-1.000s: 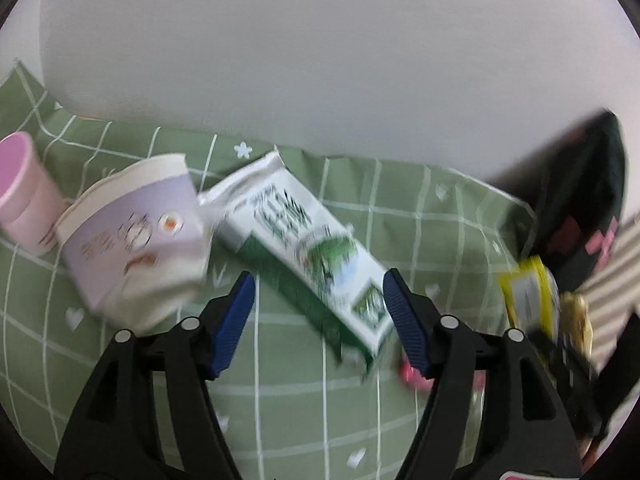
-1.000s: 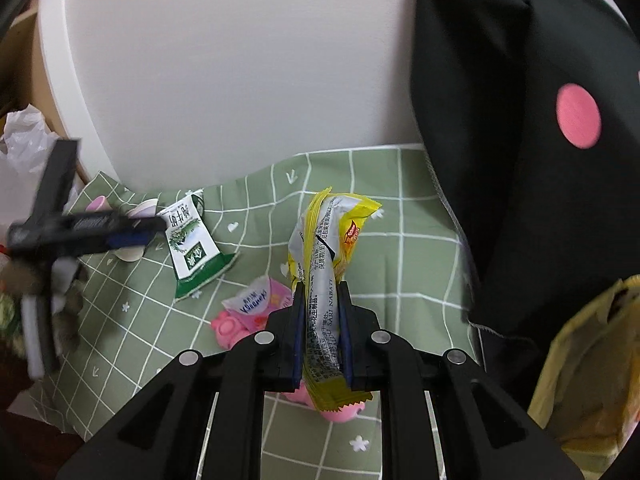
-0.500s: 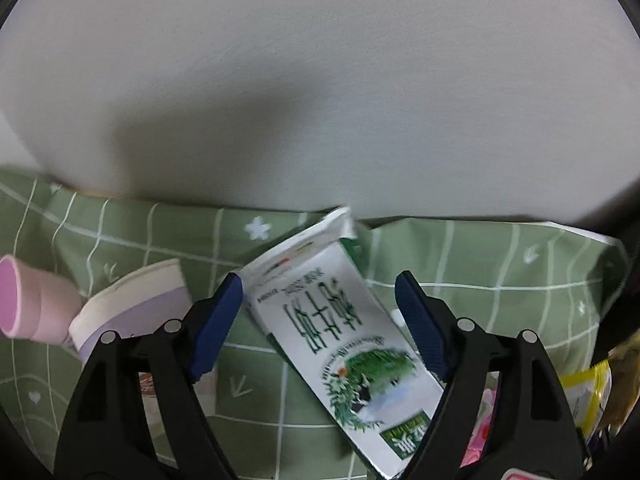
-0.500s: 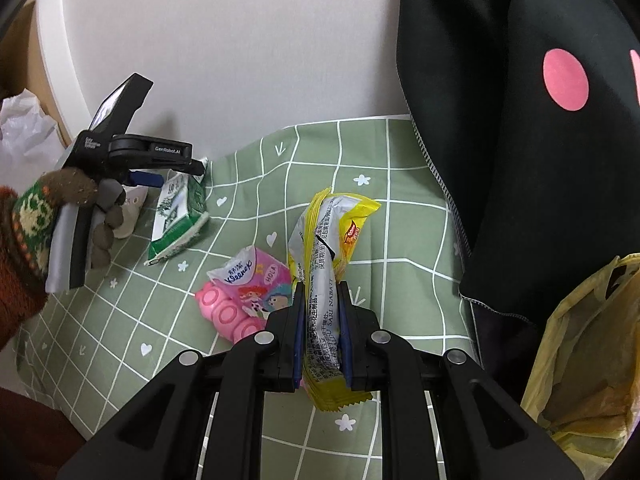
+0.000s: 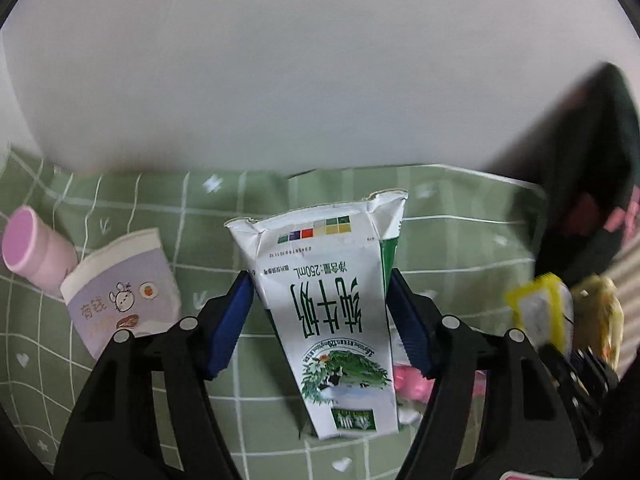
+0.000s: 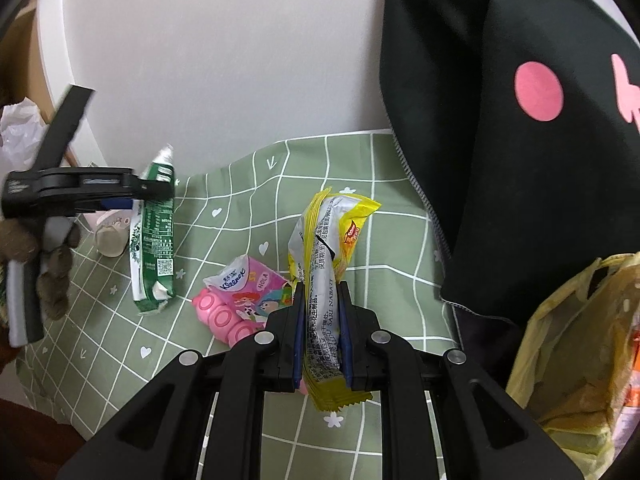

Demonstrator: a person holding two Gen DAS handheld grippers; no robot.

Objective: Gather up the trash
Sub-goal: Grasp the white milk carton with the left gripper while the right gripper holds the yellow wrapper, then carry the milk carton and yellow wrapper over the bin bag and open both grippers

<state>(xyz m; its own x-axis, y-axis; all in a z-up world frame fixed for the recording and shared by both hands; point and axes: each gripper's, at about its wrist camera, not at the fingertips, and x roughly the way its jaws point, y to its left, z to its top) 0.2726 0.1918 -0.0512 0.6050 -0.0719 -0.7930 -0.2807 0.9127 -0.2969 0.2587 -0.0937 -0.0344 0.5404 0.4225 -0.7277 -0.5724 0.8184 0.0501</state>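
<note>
Since half a second ago my left gripper (image 5: 320,312) has closed in on the flattened white-and-green milk carton (image 5: 334,320), and its blue pads now press both long edges, the carton's lower end hanging just above the green checked tablecloth (image 5: 120,384). My right gripper (image 6: 322,332) is clamped shut on the crumpled yellow-and-silver snack wrapper (image 6: 326,248), which stands up between its pads above the cloth. Taking the milk carton as my landmark: in the right wrist view, a pink tissue packet (image 6: 250,282) lies on the cloth just right of it, resting on a pink plastic bottle pack (image 6: 218,316). In the left wrist view, a tipped lilac-and-white paper cup (image 5: 120,292) lies left of the carton, with a pink cylindrical bottle (image 5: 34,252) beyond that. Far right of the carton, a black garment with pink spots (image 6: 520,140) hangs over a yellow plastic bag (image 6: 580,360).
</note>
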